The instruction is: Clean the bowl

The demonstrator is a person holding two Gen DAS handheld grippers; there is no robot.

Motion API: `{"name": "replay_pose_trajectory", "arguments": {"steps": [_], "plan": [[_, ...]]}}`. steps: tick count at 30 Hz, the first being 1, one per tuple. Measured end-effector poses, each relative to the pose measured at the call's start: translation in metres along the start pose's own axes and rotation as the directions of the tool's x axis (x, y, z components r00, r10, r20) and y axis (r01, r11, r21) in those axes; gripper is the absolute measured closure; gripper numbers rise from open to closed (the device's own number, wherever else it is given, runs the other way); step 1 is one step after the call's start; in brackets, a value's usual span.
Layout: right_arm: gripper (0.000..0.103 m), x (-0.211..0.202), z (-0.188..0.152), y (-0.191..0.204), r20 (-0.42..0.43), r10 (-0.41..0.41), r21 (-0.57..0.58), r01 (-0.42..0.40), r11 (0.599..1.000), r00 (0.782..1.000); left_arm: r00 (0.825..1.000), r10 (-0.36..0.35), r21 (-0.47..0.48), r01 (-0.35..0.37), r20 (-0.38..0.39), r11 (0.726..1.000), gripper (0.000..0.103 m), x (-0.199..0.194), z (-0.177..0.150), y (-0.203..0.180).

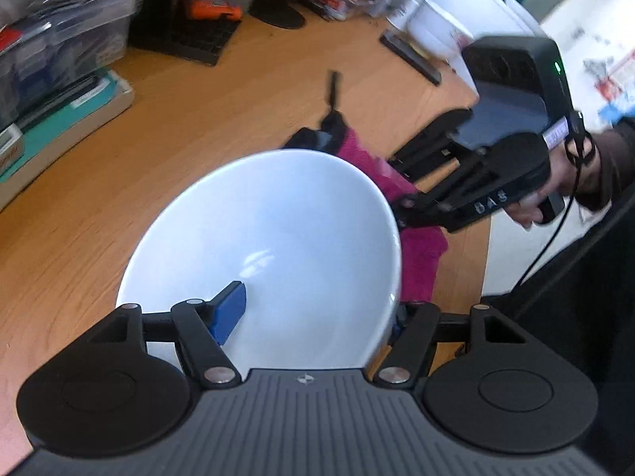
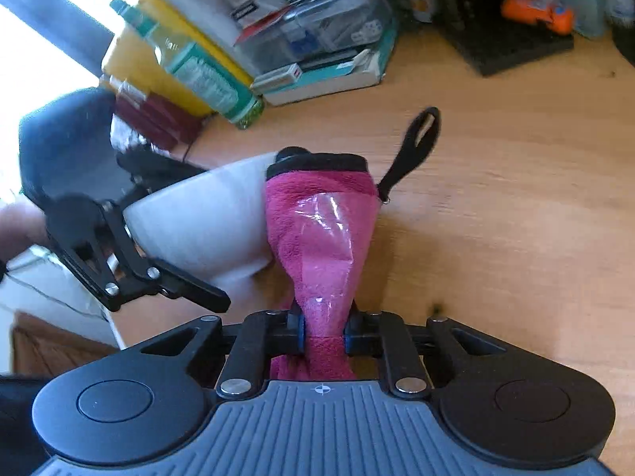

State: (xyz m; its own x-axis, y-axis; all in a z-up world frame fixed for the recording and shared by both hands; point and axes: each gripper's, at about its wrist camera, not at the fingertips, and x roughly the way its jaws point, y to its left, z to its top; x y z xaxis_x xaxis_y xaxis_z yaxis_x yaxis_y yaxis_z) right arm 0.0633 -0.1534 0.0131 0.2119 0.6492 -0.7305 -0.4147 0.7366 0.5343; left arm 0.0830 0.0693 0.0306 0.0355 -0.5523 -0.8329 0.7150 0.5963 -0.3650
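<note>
A white bowl [image 1: 270, 246] is tilted above the wooden table. My left gripper [image 1: 313, 317] is shut on the bowl's near rim, with one blue pad [image 1: 229, 312] inside the bowl and the other outside it. The bowl also shows in the right wrist view [image 2: 202, 218], with the left gripper [image 2: 131, 254] on its left. My right gripper [image 2: 322, 335] is shut on a pink cloth [image 2: 323, 234] with a black edge and black loop. The cloth presses against the bowl's outer wall. In the left wrist view the cloth [image 1: 420, 261] hangs behind the bowl's right rim, below the right gripper [image 1: 408, 206].
The wooden table [image 1: 198, 119] curves to an edge at the right. Stacked books and clear boxes [image 1: 51, 79] line the left. A black grid mat [image 1: 186, 35], an orange tool [image 1: 214, 10], paper cups [image 1: 432, 27] and a green bottle [image 2: 198, 63] stand at the back.
</note>
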Motion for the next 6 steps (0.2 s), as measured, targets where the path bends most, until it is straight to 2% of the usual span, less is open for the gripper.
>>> {"name": "replay_pose_trajectory", "arguments": {"steps": [4,6], "plan": [[0.086,0.012,0.018,0.0,0.03,-0.005,-0.026,0.006,1.0,1.0,1.0,-0.026,0.066,0.025,0.013,0.997,0.028,-0.004,0.01,-0.015],[0.086,0.014,0.023,0.0,0.04,0.039,-0.07,-0.036,0.997,0.998,1.0,-0.007,0.09,0.007,0.004,0.996,0.025,0.001,0.013,-0.017]]}}
